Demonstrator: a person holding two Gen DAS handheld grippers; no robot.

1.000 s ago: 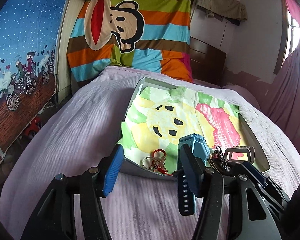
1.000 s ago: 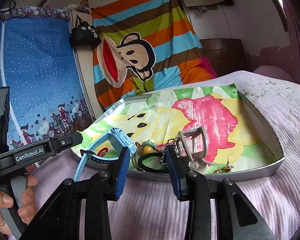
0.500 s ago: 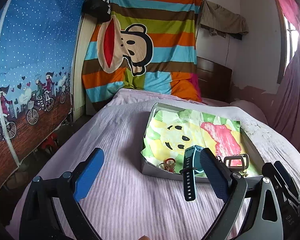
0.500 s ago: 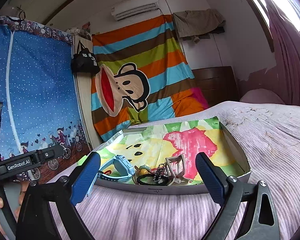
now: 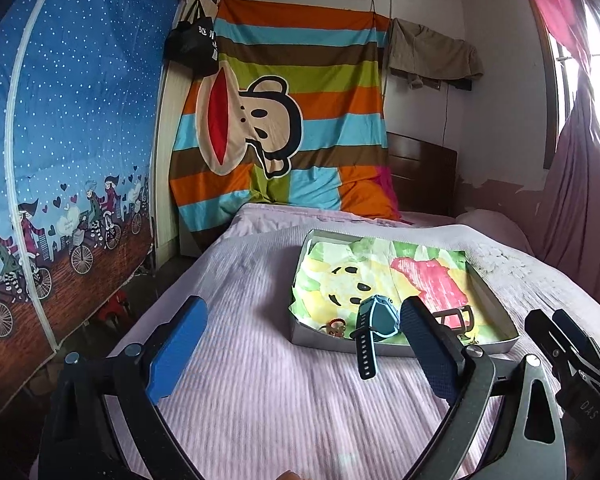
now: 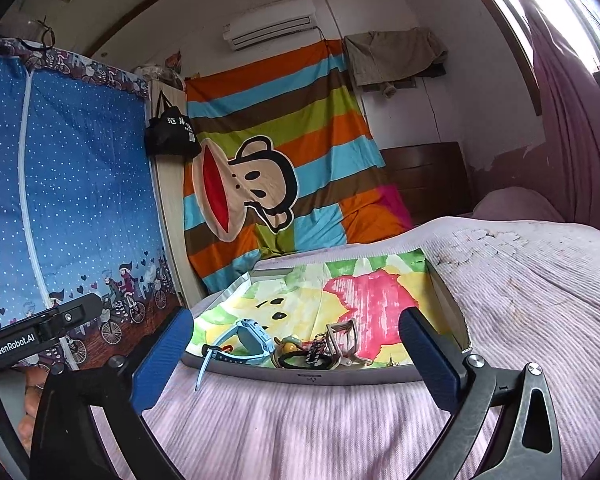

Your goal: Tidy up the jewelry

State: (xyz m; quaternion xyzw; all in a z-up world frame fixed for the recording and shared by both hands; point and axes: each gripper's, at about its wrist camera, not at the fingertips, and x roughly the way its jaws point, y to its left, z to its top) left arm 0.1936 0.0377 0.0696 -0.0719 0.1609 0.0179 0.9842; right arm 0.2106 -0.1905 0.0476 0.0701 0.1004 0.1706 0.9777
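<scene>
A shallow grey box lined with colourful cartoon paper lies on the pink bed. A blue watch rests on its front rim, the strap hanging outside. Red beads with rings, a black cord bracelet, a yellow bead and a silver square clip lie along the front inside. My left gripper is open and empty, back from the box. My right gripper is open and empty, also short of the box.
The pink ribbed bedspread spreads before the box. A striped monkey blanket hangs on the far wall. A blue dotted wardrobe stands left. A pink curtain hangs right. The other gripper's body shows at left.
Both grippers have opened wide and pulled back from the box. The left gripper let go of the blue watch, which now lies on the box's front rim.
</scene>
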